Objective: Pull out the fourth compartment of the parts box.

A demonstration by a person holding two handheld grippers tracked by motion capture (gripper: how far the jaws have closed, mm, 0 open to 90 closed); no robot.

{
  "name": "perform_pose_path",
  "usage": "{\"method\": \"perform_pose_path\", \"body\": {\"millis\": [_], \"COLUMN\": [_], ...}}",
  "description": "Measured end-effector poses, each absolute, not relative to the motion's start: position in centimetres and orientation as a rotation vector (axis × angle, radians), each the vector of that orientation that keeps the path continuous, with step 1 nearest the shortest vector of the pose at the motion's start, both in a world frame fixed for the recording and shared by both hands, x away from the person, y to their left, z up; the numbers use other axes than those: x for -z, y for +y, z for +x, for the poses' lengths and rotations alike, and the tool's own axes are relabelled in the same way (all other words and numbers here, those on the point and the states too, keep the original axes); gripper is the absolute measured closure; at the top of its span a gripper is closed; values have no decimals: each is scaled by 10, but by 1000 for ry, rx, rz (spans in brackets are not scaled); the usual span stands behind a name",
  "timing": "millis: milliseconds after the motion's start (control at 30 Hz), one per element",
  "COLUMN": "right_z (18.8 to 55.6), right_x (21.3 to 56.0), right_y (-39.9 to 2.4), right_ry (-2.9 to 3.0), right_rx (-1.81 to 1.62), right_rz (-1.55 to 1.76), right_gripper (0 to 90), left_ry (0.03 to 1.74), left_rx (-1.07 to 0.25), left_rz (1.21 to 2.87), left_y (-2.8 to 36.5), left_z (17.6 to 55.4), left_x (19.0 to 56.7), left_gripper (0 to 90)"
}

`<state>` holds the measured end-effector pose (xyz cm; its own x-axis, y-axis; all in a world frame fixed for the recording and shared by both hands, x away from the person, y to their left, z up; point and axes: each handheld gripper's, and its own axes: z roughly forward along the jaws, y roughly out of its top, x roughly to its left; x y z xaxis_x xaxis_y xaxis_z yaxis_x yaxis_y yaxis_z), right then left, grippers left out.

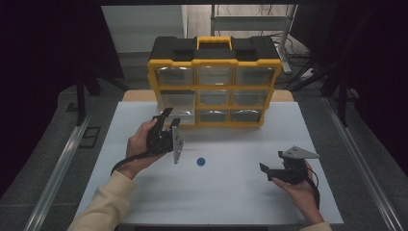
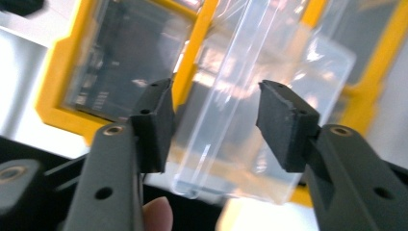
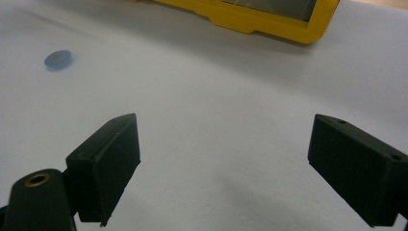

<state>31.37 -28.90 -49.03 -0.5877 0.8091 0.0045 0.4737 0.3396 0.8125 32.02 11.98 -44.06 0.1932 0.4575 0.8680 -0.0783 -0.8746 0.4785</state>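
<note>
Up close, left gripper (image 2: 214, 122) jaws apart around clear drawer (image 2: 250, 110); right gripper (image 3: 221, 168) jaws apart

1. Drawer cabinet (image 1: 214, 82) standing upright at the far middle of the bench (image 1: 231, 202).
2. Small disc (image 1: 201, 161) lying on the bench before the cabinet, between left claw (image 1: 168, 118) and right claw (image 1: 270, 161).
3. Left claw just before the cabinet's lower left drawer (image 2: 250, 120).
</note>
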Motion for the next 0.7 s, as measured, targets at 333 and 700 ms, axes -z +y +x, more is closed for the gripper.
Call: {"method": "perform_pose_path", "body": {"millis": [333, 700], "right_z": [314, 314], "right_x": [490, 491], "right_y": [-289, -289], "right_ry": [2211, 2212], "right_rx": [-1137, -1132], "right_rz": [1125, 1121], "right_gripper": [115, 115], "left_ry": [501, 671], "left_rx": [-1368, -942], "left_rz": [2107, 2075], "left_y": [125, 145], "left_z": [310, 295], "left_x": [423, 415], "left_gripper": [218, 206]}}
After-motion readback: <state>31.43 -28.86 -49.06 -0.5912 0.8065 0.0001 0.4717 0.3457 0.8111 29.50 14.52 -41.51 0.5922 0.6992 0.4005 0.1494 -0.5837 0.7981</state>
